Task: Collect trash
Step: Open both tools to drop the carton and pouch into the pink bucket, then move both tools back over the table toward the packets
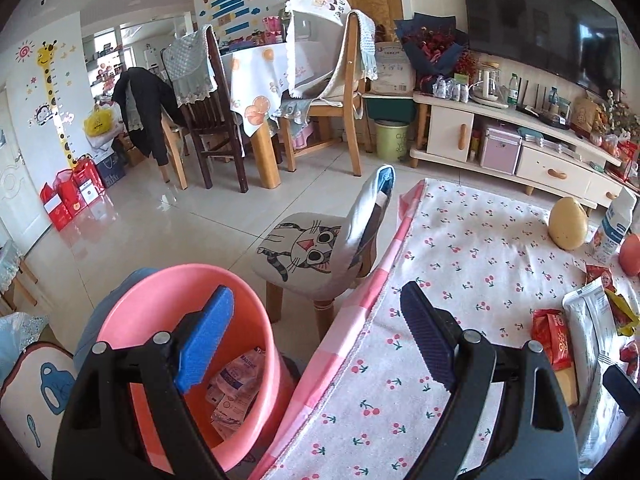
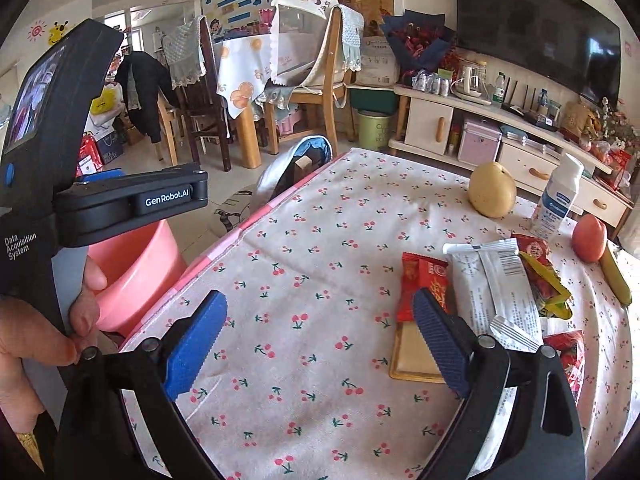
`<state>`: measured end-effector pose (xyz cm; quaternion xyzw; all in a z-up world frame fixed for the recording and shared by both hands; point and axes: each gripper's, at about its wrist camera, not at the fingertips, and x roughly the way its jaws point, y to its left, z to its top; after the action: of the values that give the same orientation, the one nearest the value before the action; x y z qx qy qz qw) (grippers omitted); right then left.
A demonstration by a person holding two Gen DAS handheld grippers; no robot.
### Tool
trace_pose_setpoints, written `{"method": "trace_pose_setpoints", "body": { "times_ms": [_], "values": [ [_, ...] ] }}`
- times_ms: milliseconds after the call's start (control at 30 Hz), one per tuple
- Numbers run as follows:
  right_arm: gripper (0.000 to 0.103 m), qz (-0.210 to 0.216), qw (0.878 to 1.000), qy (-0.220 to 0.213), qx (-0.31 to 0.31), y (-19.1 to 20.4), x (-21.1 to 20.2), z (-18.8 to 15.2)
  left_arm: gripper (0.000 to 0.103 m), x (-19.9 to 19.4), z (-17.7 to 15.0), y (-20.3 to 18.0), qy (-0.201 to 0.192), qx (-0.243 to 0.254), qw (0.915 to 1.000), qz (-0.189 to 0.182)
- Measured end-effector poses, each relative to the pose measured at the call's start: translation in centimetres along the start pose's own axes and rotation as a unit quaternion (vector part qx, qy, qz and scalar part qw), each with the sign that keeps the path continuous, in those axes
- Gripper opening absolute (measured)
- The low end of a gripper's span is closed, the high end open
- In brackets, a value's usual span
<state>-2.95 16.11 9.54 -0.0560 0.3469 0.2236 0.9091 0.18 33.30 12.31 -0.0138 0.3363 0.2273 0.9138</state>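
We see the left gripper (image 1: pixel 316 340) low in the left wrist view, its jaws wide apart with nothing between them. It straddles the table edge: the left pad hangs over the pink bin (image 1: pixel 168 320) at lower left, the right pad over the cherry-print cloth (image 1: pixel 480 248). Crumpled wrappers (image 1: pixel 236 392) lie in the bottom of the bin. A cat-print stool (image 1: pixel 308 256) stands just beyond the bin, beside the table.

In the right wrist view the right gripper (image 2: pixel 320 344) sits at the bottom centre, jaws likewise spread and empty above the cloth. The trash lies at centre right: a red packet (image 2: pixel 420 280) right behind the right pad, a white wrapper (image 2: pixel 496 280) touching it on its right, and red-and-yellow wrappers (image 2: pixel 544 276) further right. A flat tan piece (image 2: pixel 412 356) lies under the red packet; what it is we cannot tell.

A pear (image 2: pixel 492 194), a white bottle (image 2: pixel 558 202) and a peach (image 2: pixel 589 238) stand toward the upper right of the table. At far left a hand (image 2: pixel 36 344) grips the left gripper's black handle, with the bin just behind it.
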Motion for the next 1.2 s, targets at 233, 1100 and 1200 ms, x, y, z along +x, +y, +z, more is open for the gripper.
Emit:
{"method": "trace_pose_setpoints", "body": {
  "times_ms": [233, 1100, 1200],
  "values": [
    [0.093, -0.013, 1.000, -0.010, 0.002, -2.5, -1.2, -1.0, 0.086, -0.8, -0.5, -3.5, -0.009, 0.033, 0.9993, -0.015],
    [0.093, -0.039, 0.998, -0.030, 0.050, -11.5, -4.3, -3.2, 0.087, -1.7, -2.5, -12.5, -0.030, 0.126, 0.9903, -0.051],
    [0.093, -0.040, 0.997, -0.031, 0.055, -12.3, -4.6, -3.3, 0.087, -1.5, -2.7, -12.9, -0.024, 0.128, 0.9893, -0.067]
  ]
}}
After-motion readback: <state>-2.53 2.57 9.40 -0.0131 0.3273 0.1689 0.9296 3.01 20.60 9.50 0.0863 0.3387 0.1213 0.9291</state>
